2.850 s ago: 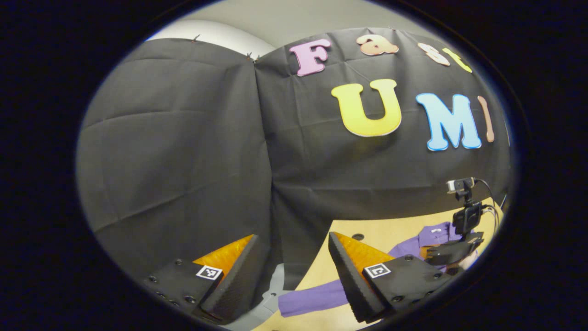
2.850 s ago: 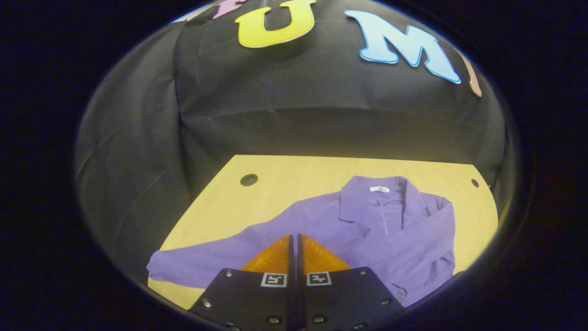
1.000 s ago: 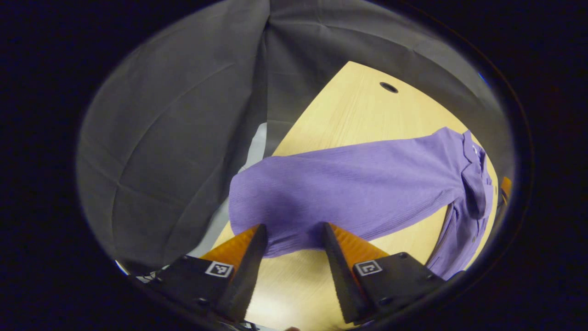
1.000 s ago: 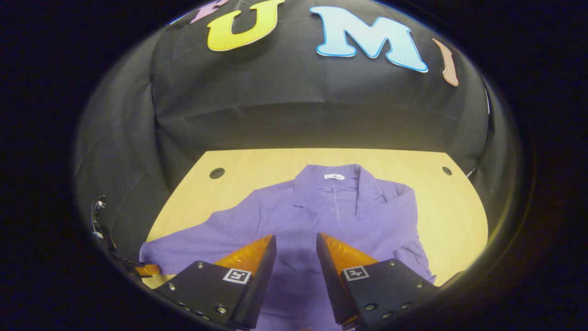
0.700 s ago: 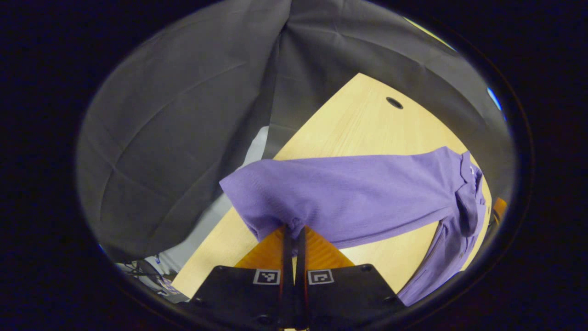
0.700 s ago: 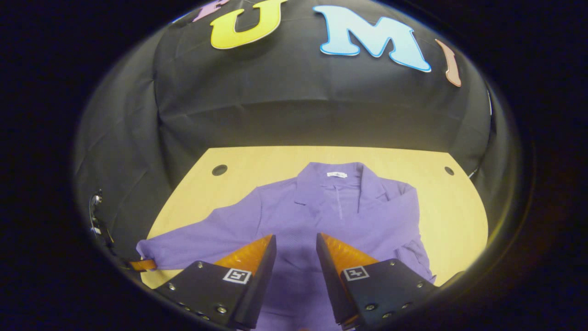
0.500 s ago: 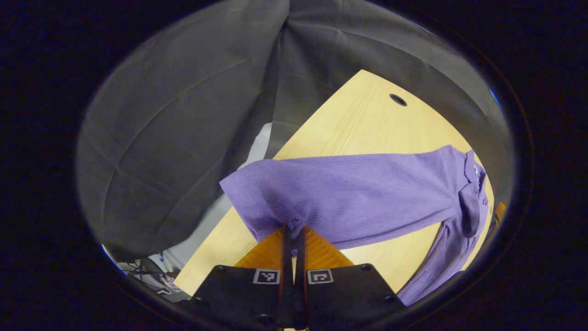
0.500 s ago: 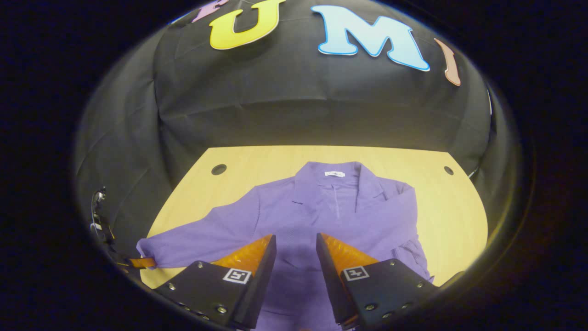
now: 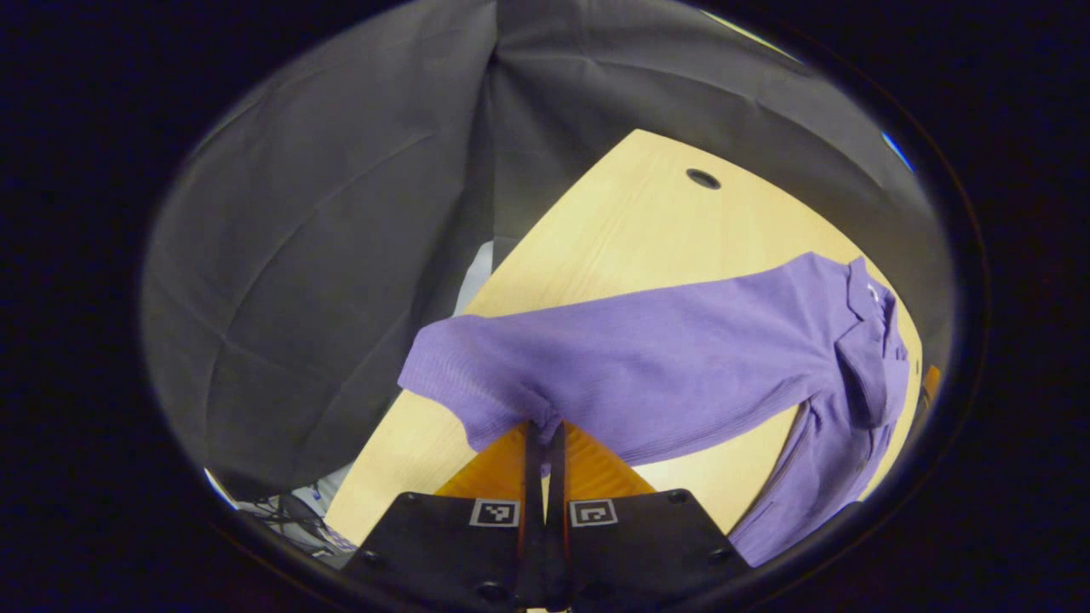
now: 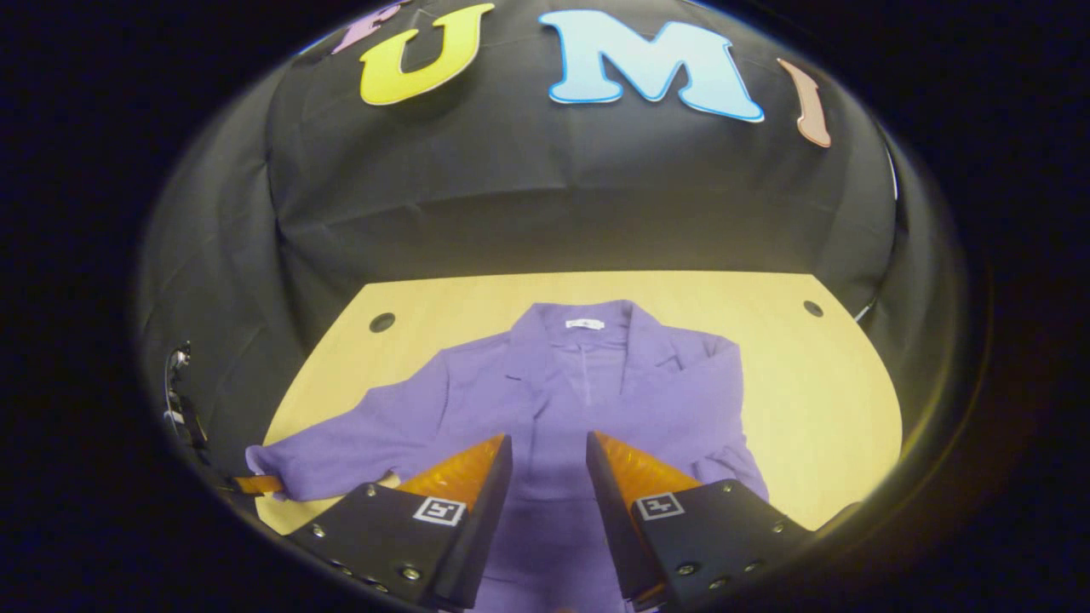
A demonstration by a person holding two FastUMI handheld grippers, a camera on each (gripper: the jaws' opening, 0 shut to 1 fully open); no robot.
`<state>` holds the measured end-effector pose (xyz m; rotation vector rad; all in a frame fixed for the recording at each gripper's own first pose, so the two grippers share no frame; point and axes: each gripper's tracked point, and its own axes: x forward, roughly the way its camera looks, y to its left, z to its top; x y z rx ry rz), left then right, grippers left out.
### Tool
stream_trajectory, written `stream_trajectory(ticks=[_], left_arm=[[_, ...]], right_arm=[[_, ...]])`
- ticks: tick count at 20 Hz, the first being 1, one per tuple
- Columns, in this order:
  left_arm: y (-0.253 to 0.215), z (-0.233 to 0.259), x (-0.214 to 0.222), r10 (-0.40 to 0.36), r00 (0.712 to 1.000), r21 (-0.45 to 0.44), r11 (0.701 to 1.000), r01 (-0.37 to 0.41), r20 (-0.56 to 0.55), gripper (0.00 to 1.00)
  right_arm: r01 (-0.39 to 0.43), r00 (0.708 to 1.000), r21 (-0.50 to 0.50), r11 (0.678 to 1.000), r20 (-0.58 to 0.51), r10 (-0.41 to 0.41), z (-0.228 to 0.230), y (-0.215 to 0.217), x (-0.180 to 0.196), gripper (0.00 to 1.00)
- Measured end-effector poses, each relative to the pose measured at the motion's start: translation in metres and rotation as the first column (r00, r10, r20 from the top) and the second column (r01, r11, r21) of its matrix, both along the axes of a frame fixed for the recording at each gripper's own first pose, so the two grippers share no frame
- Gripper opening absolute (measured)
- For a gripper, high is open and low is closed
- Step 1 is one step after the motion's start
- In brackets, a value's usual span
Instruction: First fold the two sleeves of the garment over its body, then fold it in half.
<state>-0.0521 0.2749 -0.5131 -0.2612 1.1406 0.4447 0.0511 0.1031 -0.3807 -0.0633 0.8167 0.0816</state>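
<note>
A purple collared garment [image 10: 588, 383] lies face up on the light wooden table [image 10: 834, 409], collar toward the booth wall. One sleeve [image 10: 724, 392] lies folded over the body on the right in the right gripper view. The other sleeve [image 9: 664, 358] stretches out sideways to the table's edge. My left gripper [image 9: 545, 428] is shut on that sleeve's cuff, which bunches at the fingertips and is raised off the table. In the right gripper view the cuff [image 10: 260, 464] is at the far left. My right gripper [image 10: 547, 443] hovers open over the garment's lower body, holding nothing.
Round cable holes sit near the table's far corners [image 10: 381, 322] [image 10: 813, 308], one also in the left gripper view [image 9: 702, 179]. The table's side edge runs just under the held cuff, with floor and cables [image 9: 281, 511] below. Black cloth walls close in behind and beside the table.
The left gripper came down from facing the wall, closed on the sleeve cuff and lifted it. The right gripper went from shut to open and now hangs over the lower body.
</note>
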Motion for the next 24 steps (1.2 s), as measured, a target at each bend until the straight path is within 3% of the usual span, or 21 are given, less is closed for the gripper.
stream_trajectory(ticks=[5, 10, 15, 16, 24], left_arm=[[-0.068, 0.024, 0.053, -0.137, 0.989, 0.013, 0.991, 0.137, 0.06, 0.07], [-0.16, 0.05, 0.107, -0.262, 0.956, -0.003, 0.964, 0.265, 0.13, 0.07], [-0.263, 0.067, 0.146, -0.411, 0.894, 0.006, 0.909, 0.417, 0.178, 0.07], [-0.283, 0.07, 0.15, -0.435, 0.881, 0.005, 0.897, 0.442, 0.184, 0.07], [-0.435, 0.08, 0.161, -0.589, 0.778, -0.008, 0.796, 0.605, 0.218, 0.07]], right_arm=[[0.051, 0.999, 0.009, 0.999, 0.006, -0.051, 0.005, -0.037, -0.004, 0.58], [0.114, 0.993, 0.01, 0.993, 0.019, -0.115, 0.014, -0.087, -0.007, 0.58], [0.205, 0.979, 0.014, 0.979, 0.017, -0.205, 0.019, -0.149, -0.018, 0.54], [0.224, 0.974, 0.013, 0.974, 0.016, -0.224, 0.02, -0.163, -0.021, 0.58], [0.351, 0.936, 0.005, 0.936, -0.008, -0.351, 0.019, -0.264, -0.054, 0.58]])
